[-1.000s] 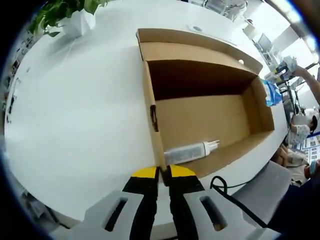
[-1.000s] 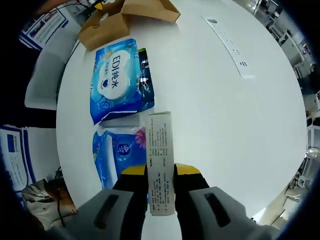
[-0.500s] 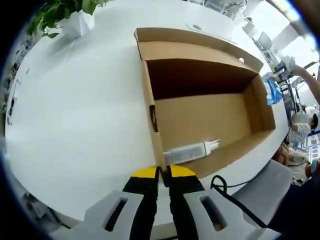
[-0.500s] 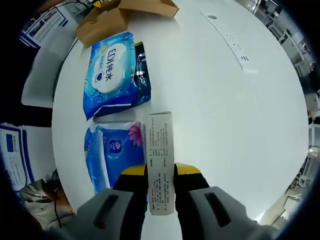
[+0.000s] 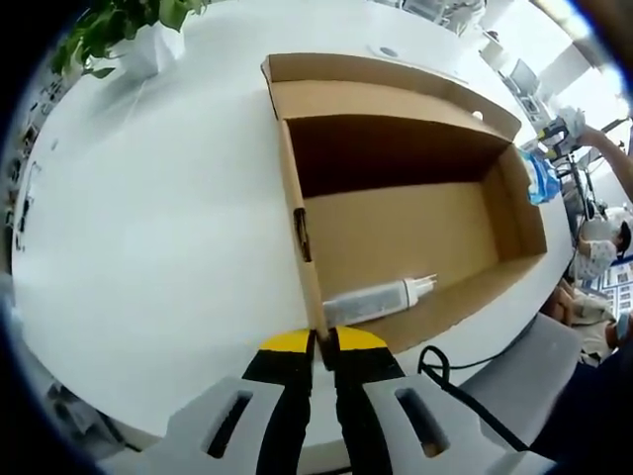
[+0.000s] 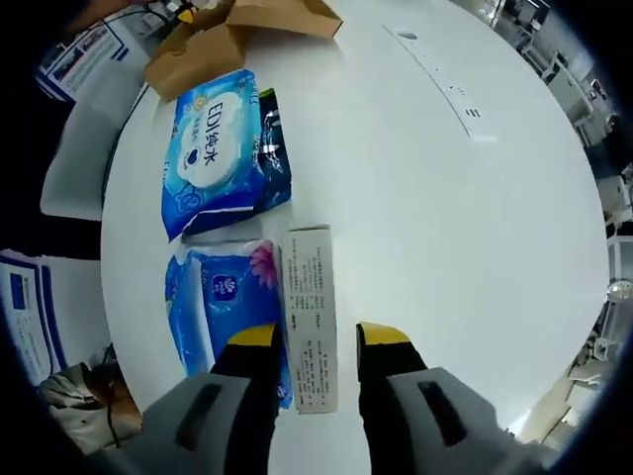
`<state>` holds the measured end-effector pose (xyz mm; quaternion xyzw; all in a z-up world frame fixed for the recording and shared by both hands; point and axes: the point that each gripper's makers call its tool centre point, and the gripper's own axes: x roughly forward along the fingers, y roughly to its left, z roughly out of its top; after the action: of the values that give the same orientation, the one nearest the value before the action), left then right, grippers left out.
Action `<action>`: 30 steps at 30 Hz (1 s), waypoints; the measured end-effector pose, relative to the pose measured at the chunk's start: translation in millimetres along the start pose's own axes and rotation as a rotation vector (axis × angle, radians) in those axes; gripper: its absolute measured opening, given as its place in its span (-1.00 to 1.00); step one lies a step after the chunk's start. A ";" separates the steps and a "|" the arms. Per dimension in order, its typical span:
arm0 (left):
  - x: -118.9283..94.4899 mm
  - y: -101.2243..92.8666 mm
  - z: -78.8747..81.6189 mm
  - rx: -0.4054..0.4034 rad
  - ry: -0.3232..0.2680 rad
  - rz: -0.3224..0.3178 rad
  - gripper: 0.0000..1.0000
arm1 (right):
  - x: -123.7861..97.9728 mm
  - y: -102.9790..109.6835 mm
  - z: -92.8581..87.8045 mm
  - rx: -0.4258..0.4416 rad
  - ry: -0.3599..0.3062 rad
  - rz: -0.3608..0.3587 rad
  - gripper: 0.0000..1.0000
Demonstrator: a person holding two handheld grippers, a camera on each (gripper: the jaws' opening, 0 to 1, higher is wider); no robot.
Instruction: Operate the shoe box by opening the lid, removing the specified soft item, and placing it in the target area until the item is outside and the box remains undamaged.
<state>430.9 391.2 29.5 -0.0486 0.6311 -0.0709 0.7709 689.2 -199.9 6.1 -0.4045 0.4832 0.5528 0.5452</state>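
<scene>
1. The left claw [image 5: 323, 348] is kept pinched on the near side wall of the shoe box [image 5: 406, 233], the thin cardboard edge being nipped between the two closed jaws. By this hold the box is presumably steadied on the surface [image 5: 148, 247] while the other hand works elsewhere.

2. The box is seen open, its lid folded back on the far side. A slim white tube [image 5: 376, 297] is left lying on the box floor against the near wall; the rest of the floor is bare cardboard.

3. The right claw [image 6: 318, 341] is spread wide, with a narrow white carton [image 6: 310, 317] lying between the jaws and apparently touched by neither. The carton is judged to be set down on the surface and released.

4. The carton is laid just beside a blue soft pack with a pink flower [image 6: 223, 302], edge to edge with it. A larger blue wipes pack [image 6: 220, 148] lies beyond, close to the first. The soft items are thus gathered outside the box in one area, which is taken for the target area.

5. A brown paper bag [image 6: 223, 40] is seen at the far edge of the surface in the right gripper view.

6. The surface is white, wide and round-edged. A potted green plant [image 5: 129, 25] is stood at its far corner. Beyond the edge, office furniture and a seated person are made out, though too blurred for more to be said.
</scene>
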 end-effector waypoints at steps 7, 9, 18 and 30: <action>-0.4 -0.2 0.1 0.003 -0.004 0.001 -0.93 | -25.4 4.9 16.4 0.006 -0.051 -0.044 -0.49; -0.6 -0.3 0.1 0.005 -0.008 0.001 -0.93 | -34.5 8.5 24.5 0.004 -0.075 -0.058 -0.48; -0.9 0.3 0.2 0.000 -0.031 -0.008 -0.92 | -71.2 24.3 69.2 -0.055 -0.164 -0.132 -0.56; -2.0 0.9 -1.3 -0.015 -0.065 -0.024 -0.92 | -79.7 87.3 163.5 -0.182 -0.272 -0.139 -0.64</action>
<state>429.3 392.4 31.1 -0.0643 0.6056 -0.0739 0.7898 621.8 -51.9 125.6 -0.4061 0.3238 0.6048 0.6036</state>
